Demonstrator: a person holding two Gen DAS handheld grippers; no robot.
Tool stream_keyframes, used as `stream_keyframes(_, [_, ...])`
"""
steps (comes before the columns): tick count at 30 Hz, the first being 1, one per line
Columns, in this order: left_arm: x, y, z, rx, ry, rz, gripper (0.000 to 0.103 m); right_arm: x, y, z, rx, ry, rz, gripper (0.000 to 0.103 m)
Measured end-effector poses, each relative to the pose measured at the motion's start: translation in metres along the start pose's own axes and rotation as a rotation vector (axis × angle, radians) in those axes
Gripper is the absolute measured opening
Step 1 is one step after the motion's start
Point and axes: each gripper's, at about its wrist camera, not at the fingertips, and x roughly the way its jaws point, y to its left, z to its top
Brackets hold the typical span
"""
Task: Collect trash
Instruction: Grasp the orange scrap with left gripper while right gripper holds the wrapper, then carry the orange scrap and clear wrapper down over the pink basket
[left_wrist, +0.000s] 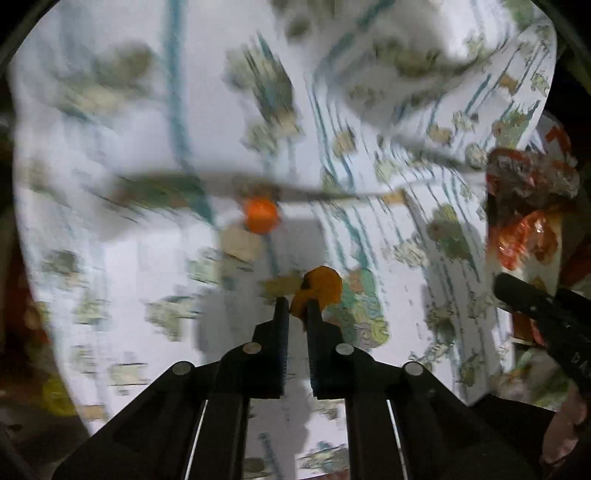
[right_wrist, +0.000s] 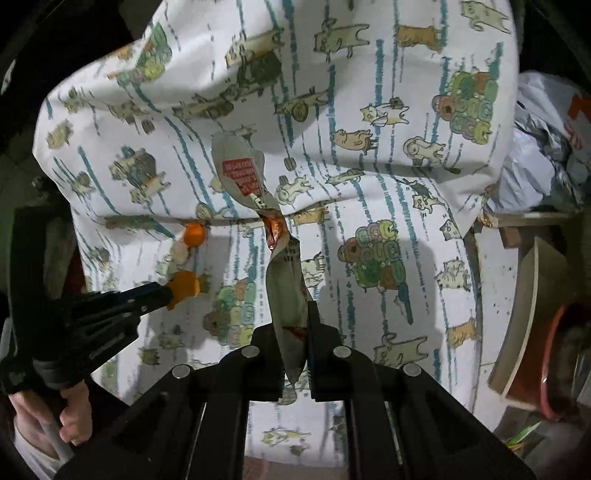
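Observation:
My left gripper (left_wrist: 297, 301) is shut on a piece of orange peel (left_wrist: 321, 286), held just above a cat-print sheet (left_wrist: 147, 240); the same gripper (right_wrist: 168, 293) and peel (right_wrist: 184, 282) show at the left of the right wrist view. Another orange scrap (left_wrist: 260, 214) lies further back in the fold of the sheet and shows in the right wrist view (right_wrist: 194, 234) too. My right gripper (right_wrist: 291, 306) is shut on a long crumpled foil snack wrapper (right_wrist: 240, 173) that sticks up from its jaws. The wrapper (left_wrist: 524, 206) and right gripper show at the right edge of the left view.
The cat-print sheet (right_wrist: 406, 177) covers a seat and its backrest. A pale scrap (right_wrist: 179, 253) lies beside the orange one. Crumpled plastic bags (right_wrist: 546, 147) pile up at the right, above a wooden board (right_wrist: 532, 306) and a red rim (right_wrist: 554, 350).

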Motion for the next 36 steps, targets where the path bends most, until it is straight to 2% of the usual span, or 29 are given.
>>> stream_keyframes(1, [-0.014,-0.001,-0.001,0.019,-0.060,0.052,0.008,-0.006,0.000,-0.004,0.028,-0.011,0.009,0.010])
stream_keyframes(3, [-0.040,0.000,-0.003,0.032,-0.145,0.088,0.008,-0.018,0.004,-0.009,0.044,-0.043,0.009,0.010])
stream_keyframes(6, [-0.075,0.004,-0.006,0.002,-0.223,0.045,0.008,-0.043,0.017,-0.015,0.035,-0.131,0.009,0.010])
stream_keyframes(9, [-0.109,0.006,-0.014,0.007,-0.304,0.039,0.008,-0.069,0.033,-0.028,0.008,-0.213,-0.017,0.010])
stream_keyframes(12, [-0.135,0.003,-0.028,0.018,-0.368,0.047,0.008,-0.084,0.049,-0.045,-0.042,-0.225,-0.024,0.010])
stream_keyframes(15, [-0.159,0.011,-0.050,0.002,-0.425,0.076,0.008,-0.099,0.055,-0.070,-0.033,-0.244,-0.010,0.010])
stream_keyframes(24, [-0.184,0.033,-0.100,-0.058,-0.410,0.010,0.008,-0.132,0.080,-0.122,-0.054,-0.305,0.003,0.010])
stream_keyframes(27, [-0.189,0.034,-0.116,-0.049,-0.410,0.017,0.008,-0.138,0.088,-0.133,-0.051,-0.313,0.021,0.010])
stream_keyframes(33, [-0.201,0.038,-0.143,-0.039,-0.385,-0.015,0.008,-0.144,0.104,-0.151,-0.063,-0.318,0.031,0.010])
stream_keyframes(36, [-0.202,0.036,-0.154,-0.011,-0.372,0.008,0.008,-0.141,0.110,-0.158,-0.068,-0.300,0.033,0.010])
